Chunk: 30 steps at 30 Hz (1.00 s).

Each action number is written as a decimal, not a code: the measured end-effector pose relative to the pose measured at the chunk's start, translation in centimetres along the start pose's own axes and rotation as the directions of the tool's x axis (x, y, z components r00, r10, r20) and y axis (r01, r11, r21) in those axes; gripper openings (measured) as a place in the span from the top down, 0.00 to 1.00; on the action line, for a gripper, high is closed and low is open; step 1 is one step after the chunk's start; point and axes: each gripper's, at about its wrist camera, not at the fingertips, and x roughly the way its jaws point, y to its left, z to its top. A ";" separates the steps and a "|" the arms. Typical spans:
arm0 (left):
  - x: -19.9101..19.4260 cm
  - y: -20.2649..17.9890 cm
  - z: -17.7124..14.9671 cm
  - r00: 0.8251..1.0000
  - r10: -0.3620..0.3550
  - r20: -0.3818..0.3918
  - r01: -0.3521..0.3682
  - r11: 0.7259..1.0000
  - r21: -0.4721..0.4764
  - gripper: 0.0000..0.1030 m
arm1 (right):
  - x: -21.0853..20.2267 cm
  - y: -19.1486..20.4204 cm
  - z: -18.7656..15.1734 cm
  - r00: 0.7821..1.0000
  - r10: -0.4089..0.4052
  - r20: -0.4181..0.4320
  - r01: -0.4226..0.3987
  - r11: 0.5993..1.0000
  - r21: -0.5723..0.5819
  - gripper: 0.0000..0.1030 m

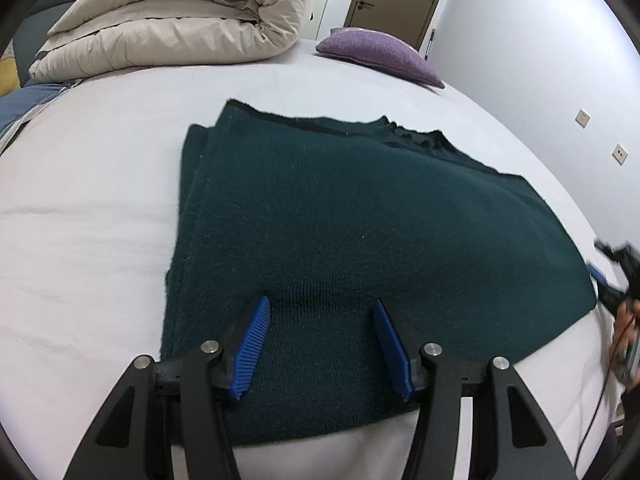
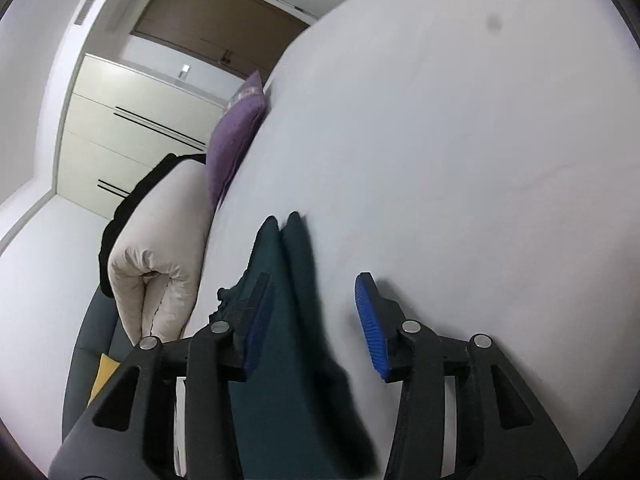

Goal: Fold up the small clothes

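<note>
Your dark green knitted sweater [image 1: 360, 216] lies folded on the white bed [image 1: 80, 220]; both tools, left tool [image 1: 322, 312] and right tool [image 2: 316, 292], stand released, so next regrip its near hem for the final fold.

Beneath the left gripper [image 1: 320, 312] the near hem of the green sweater [image 1: 360, 216] is hidden by its arms; at the far right a hand [image 1: 626, 324] is blurred and cut off; beside the right gripper [image 2: 316, 292] the sweater smears.

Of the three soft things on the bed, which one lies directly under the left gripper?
The dark green sweater. It lies flat and folded below the left gripper. The beige duvet and the purple pillow sit at the far side.
</note>
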 end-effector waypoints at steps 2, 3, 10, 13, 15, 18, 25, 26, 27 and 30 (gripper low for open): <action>-1.5 -0.8 0.4 1.000 -0.002 0.015 0.003 1.000 -0.018 0.46 | -1.7 -0.5 -0.1 0.999 -0.038 -0.014 0.038 0.998 -0.053 0.49; -2.2 -1.4 0.6 0.999 -0.018 0.031 0.018 1.000 -0.017 0.46 | -2.2 -0.3 -0.5 0.999 -0.038 -0.037 0.035 0.996 -0.088 0.49; -0.9 -7.6 4.2 0.993 -0.113 0.035 0.112 0.993 0.036 0.45 | -5.3 -0.7 -1.0 0.972 0.062 -0.225 -0.086 0.991 -0.100 0.38; 1.4 -8.9 5.2 0.988 -0.157 -0.008 0.157 0.988 0.007 0.45 | -4.0 -0.9 -1.2 0.957 0.022 -0.288 -0.039 0.998 -0.053 0.39; 2.7 -9.8 5.8 0.987 -0.160 -0.019 0.160 0.987 0.013 0.45 | -2.6 -0.1 -1.5 0.948 0.052 -0.313 -0.068 0.997 -0.039 0.38; 4.6 -10.8 6.4 0.987 -0.150 -0.054 0.152 0.988 0.025 0.45 | -1.0 1.1 -1.8 0.926 0.067 -0.371 -0.077 0.997 -0.013 0.38; 6.6 -9.8 6.4 0.984 -0.157 -0.084 0.156 0.988 -0.017 0.50 | 3.5 1.6 -2.6 0.883 0.047 -0.467 -0.028 0.998 0.048 0.54; 6.8 -9.8 6.3 0.984 -0.154 -0.088 0.154 0.988 -0.012 0.50 | 3.7 1.5 -2.7 0.884 0.052 -0.465 -0.021 0.997 0.073 0.59; 6.9 -9.8 6.2 0.984 -0.151 -0.090 0.151 0.989 -0.007 0.50 | 3.8 1.5 -3.0 0.887 0.046 -0.460 -0.012 0.997 0.076 0.63; 7.1 -9.6 6.0 0.984 -0.153 -0.089 0.152 0.988 -0.017 0.50 | 4.2 1.2 -3.7 0.904 0.020 -0.428 0.018 0.996 0.085 0.82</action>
